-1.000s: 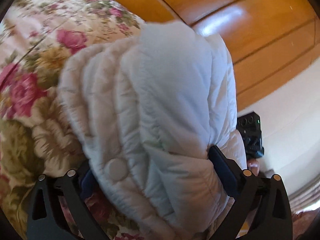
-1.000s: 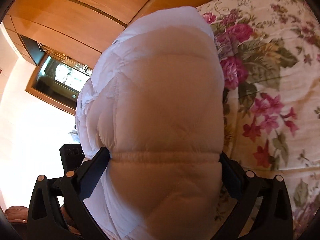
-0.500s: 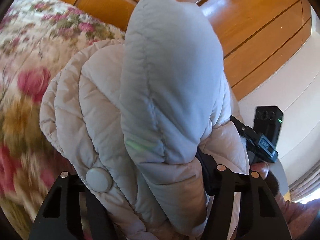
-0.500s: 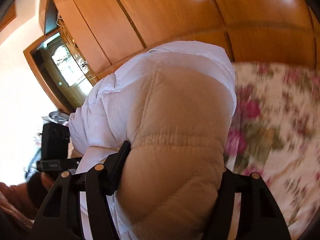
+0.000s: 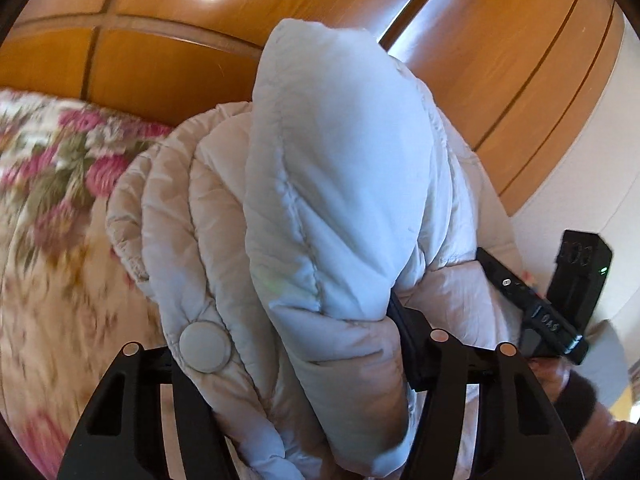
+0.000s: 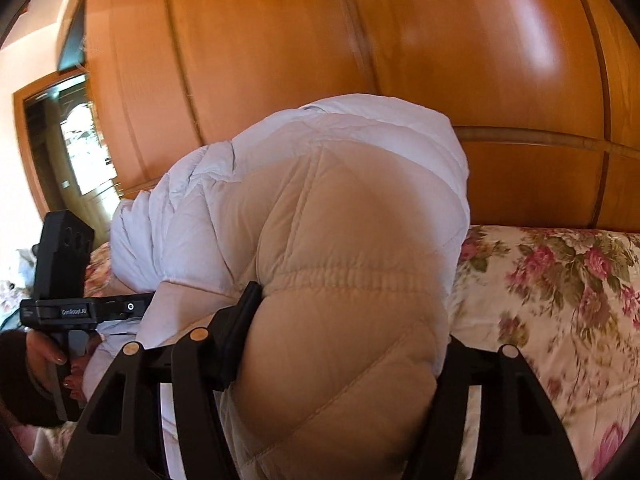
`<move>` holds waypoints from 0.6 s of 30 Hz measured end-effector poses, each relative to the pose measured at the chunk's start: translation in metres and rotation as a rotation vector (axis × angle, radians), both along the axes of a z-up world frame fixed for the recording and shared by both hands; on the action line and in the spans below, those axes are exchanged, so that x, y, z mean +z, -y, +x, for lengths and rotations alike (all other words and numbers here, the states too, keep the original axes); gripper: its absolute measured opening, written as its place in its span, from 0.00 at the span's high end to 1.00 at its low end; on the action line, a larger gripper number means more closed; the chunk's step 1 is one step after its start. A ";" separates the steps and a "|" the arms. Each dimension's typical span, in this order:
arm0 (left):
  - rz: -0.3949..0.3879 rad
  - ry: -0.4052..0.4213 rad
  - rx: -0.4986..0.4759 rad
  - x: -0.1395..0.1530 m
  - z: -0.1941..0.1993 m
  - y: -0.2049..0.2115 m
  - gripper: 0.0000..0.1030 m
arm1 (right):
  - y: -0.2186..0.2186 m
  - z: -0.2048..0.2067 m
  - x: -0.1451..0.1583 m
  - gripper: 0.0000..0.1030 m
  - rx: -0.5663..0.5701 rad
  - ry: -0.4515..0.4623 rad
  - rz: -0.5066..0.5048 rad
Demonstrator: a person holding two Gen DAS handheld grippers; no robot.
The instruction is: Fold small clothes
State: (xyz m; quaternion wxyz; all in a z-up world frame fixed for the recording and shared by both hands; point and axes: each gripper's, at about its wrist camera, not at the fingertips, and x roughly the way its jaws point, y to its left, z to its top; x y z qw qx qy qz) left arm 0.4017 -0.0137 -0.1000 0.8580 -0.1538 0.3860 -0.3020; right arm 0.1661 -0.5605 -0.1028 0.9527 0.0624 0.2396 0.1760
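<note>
1. The wooden wardrobe panelling (image 6: 360,60) fills the upper half of both of your wrist views, glossy orange-brown with dark grooves.
2. The bed, under its floral bedspread (image 6: 560,292), lies at 3 to 4 o'clock in your right view and at 8 to 9 o'clock in your left view, where it is blurred.
3. The puffer jacket (image 5: 332,200), cream-white and quilted, hangs bunched in the centre of each view, lifted off the bedspread and stretched between your two tools. In your left view a pale blue-white fold stands up toward 12 o'clock.
4. Your left hand-held gripper (image 5: 296,344) is clamped on the jacket: the padded cloth fills the space between its fingers, and the dark pad at 4 o'clock presses into it.
5. Your right hand-held gripper (image 6: 344,344) grips the jacket too, at an elasticated seam, with its left pad dug into the padding at 8 o'clock.
6. Your hand (image 6: 60,364) shows at 8 o'clock in the right view, wrapped round the other tool's handle.
7. A round snap button (image 5: 205,346) sits on the jacket's edge at 7 o'clock in your left view.
</note>
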 end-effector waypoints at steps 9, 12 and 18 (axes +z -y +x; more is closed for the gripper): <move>0.044 -0.127 0.039 -0.042 0.058 0.007 0.13 | 0.020 0.020 -0.038 0.27 -0.124 -0.123 0.044; 0.066 -0.085 0.070 -0.039 0.041 0.002 0.13 | 0.019 0.016 -0.028 0.14 -0.169 -0.125 0.018; 0.151 0.015 0.172 -0.008 -0.028 -0.006 0.12 | 0.028 -0.023 -0.019 0.02 -0.241 -0.102 0.028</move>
